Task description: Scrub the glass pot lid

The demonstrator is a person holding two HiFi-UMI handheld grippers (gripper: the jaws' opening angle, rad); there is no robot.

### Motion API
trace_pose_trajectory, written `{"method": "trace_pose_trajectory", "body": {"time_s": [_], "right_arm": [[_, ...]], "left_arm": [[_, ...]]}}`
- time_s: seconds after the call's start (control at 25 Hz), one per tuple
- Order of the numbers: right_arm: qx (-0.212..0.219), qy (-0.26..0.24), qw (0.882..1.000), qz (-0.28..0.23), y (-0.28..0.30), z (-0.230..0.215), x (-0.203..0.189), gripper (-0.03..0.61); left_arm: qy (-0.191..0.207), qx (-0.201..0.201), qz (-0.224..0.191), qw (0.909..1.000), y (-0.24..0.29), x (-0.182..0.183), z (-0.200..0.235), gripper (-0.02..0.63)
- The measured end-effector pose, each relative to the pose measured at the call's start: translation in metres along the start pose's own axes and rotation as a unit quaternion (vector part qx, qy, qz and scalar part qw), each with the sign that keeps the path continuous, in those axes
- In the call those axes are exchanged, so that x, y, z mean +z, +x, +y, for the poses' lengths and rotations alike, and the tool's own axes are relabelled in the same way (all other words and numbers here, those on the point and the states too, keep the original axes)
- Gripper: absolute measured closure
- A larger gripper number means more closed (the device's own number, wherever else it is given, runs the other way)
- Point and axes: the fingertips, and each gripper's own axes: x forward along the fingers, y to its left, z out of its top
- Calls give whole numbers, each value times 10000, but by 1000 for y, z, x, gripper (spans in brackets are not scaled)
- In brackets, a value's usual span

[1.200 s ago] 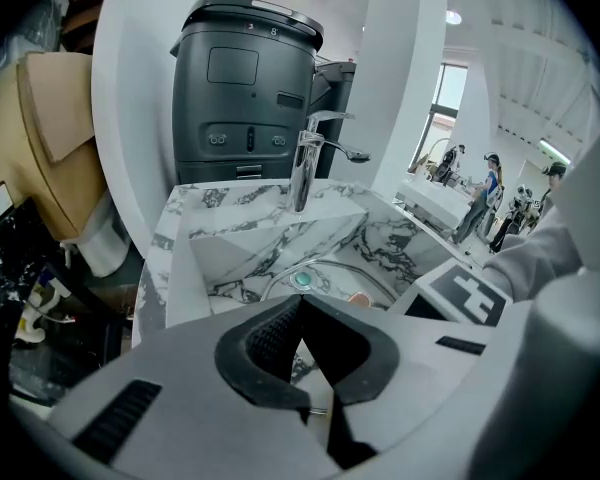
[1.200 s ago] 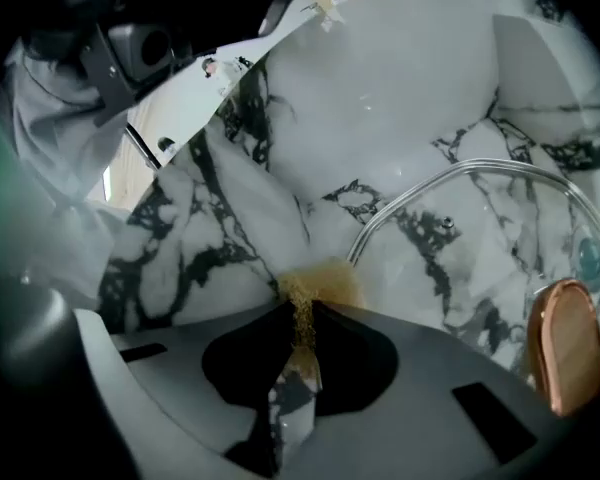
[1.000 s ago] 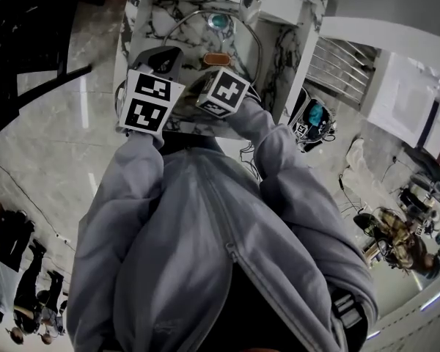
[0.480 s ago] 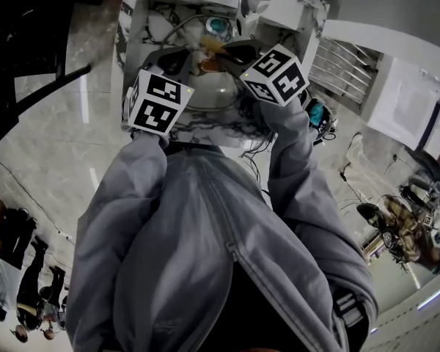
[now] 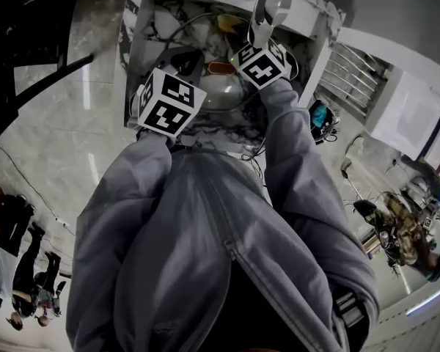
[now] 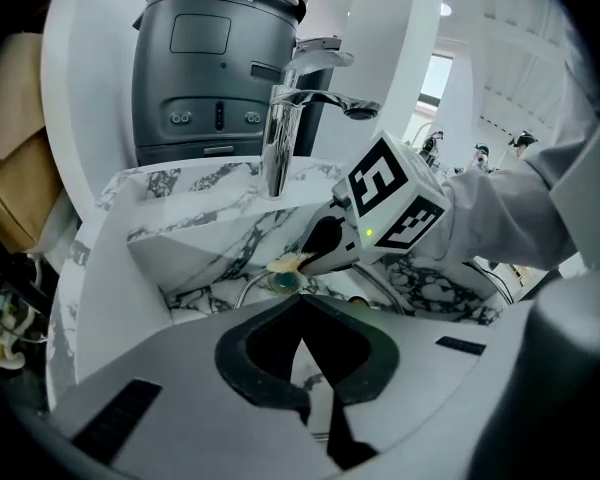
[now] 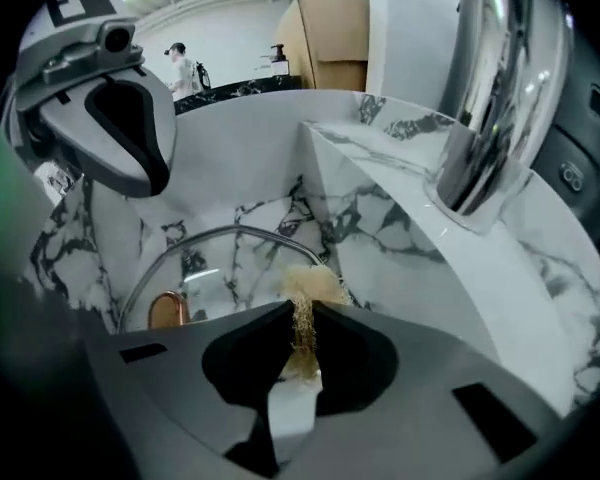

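The glass pot lid (image 7: 225, 268) lies in the marble sink, its metal rim curving round and its copper handle (image 7: 165, 310) at the near left. My right gripper (image 7: 303, 308) is shut on a tan scrub sponge (image 7: 315, 283), which pokes out over the lid's far edge. The left gripper view shows that sponge (image 6: 285, 263) just above the teal drain (image 6: 282, 282). My left gripper (image 6: 301, 300) is shut, and I see nothing between its jaws. It hangs over the lid's left side. From the head view the lid (image 5: 216, 94) sits between both marker cubes.
A chrome faucet (image 6: 280, 138) rises from the sink's back ledge (image 7: 420, 218), close to the right of my right gripper. A dark grey machine (image 6: 220, 58) stands behind it. Steep marble sink walls (image 6: 180, 238) enclose the lid. People stand on the floor far off.
My right gripper has carried the sponge from the lid's near side across to its far side, toward the faucet. The left gripper has stayed almost in place.
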Motion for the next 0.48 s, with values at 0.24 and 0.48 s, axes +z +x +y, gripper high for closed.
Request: {"method": "trace_pose_trajectory", "body": {"time_s": [0.24,0.48], "right_arm": [[80,-240,9992,321,21,6,-5,522],[552,-632,9946,616,16,31,-11,521]], "left_arm": [[-74,-7,65,10000,2,-5,4,598],[-25,-26,33,10000,1,-5,0,598]]}}
